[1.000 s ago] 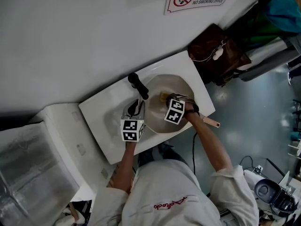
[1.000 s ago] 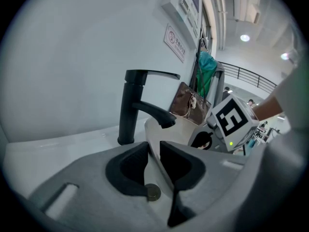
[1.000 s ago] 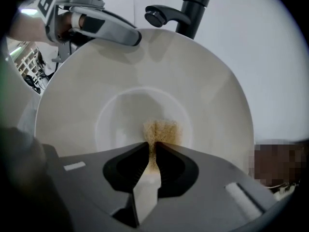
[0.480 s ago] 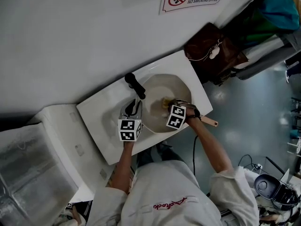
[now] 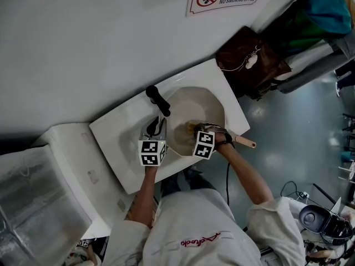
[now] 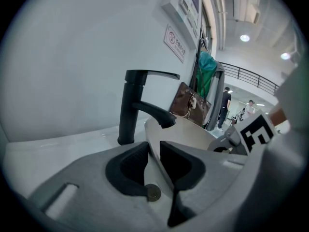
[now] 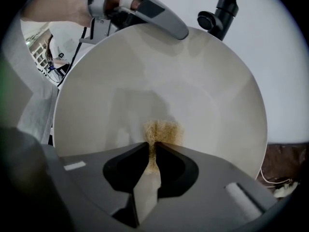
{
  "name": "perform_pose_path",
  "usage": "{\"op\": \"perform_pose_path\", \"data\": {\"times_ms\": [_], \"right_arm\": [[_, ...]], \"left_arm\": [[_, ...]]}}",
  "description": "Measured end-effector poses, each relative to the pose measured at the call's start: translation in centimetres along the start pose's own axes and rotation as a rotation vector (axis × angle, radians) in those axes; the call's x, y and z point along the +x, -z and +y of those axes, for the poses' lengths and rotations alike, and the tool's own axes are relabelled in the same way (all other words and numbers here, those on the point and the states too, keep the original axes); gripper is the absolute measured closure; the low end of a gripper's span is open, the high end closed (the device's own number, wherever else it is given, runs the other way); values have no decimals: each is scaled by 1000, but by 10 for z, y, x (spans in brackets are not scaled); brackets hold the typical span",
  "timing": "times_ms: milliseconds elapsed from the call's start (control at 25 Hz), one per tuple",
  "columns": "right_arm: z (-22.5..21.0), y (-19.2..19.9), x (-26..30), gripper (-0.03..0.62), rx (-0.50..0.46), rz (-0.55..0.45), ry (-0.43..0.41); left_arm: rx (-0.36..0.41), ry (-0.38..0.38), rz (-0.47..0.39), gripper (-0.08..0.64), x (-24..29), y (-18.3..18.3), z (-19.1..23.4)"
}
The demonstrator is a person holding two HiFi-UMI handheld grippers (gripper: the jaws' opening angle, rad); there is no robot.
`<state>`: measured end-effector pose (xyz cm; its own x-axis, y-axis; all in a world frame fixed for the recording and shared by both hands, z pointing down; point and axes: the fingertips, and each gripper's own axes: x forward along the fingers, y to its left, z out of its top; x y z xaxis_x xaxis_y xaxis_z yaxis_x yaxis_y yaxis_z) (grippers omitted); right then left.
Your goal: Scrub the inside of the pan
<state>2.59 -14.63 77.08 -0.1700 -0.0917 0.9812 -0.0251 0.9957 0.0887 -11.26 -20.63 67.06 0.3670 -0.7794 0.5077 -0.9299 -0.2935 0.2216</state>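
The pan (image 5: 198,111) stands tilted in the washbasin (image 5: 113,127), toward its right end, beside the black tap (image 5: 158,100). The left tool (image 6: 153,149) is pinched shut on the pan's thin rim and steadies it. The right tool (image 7: 151,149) is clamped on a tan scrubbing pad (image 7: 164,131), pressed to the inside wall near the lower rim. I'd judge the scrubbing underway: the pale interior shows no obvious grime, and its upper wall looks left to cover.
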Motion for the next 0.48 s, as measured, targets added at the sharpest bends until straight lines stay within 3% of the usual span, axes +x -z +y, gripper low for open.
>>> {"op": "perform_pose_path", "data": {"times_ms": [480], "right_arm": [[24, -31, -1, 535, -63, -38, -28]], "left_arm": [[-2, 1, -4, 480, 0, 0, 0]]}}
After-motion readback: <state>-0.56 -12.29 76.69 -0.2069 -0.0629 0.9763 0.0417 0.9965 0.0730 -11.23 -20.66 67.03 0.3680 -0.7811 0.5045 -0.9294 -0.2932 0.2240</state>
